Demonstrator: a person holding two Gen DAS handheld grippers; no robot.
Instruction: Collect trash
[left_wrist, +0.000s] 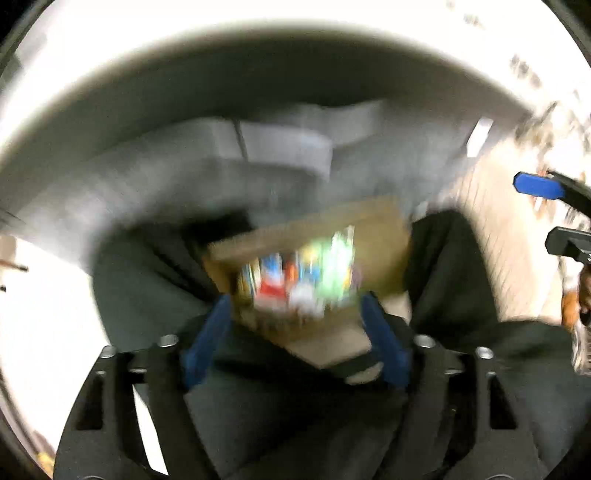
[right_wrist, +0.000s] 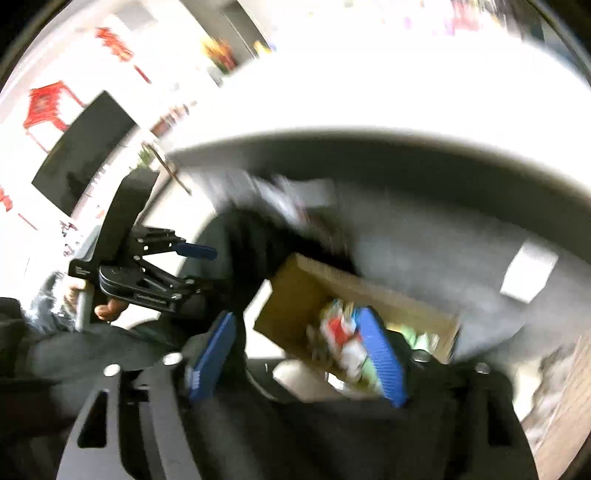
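Both views blur. Left gripper (left_wrist: 295, 325) hangs wide open, empty, right gripper (right_wrist: 299, 354) likewise; the cardboard box (left_wrist: 380, 236) of colourful trash (left_wrist: 299, 277) sits at twelve o'clock from both.

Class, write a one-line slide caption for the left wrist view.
Blurred view: open left tongs above a cardboard box of colourful trash, beside a grey sofa.

Two wrist fisheyes, steeply downward, close over one shared cardboard box (left_wrist: 314, 266) (both blurred)
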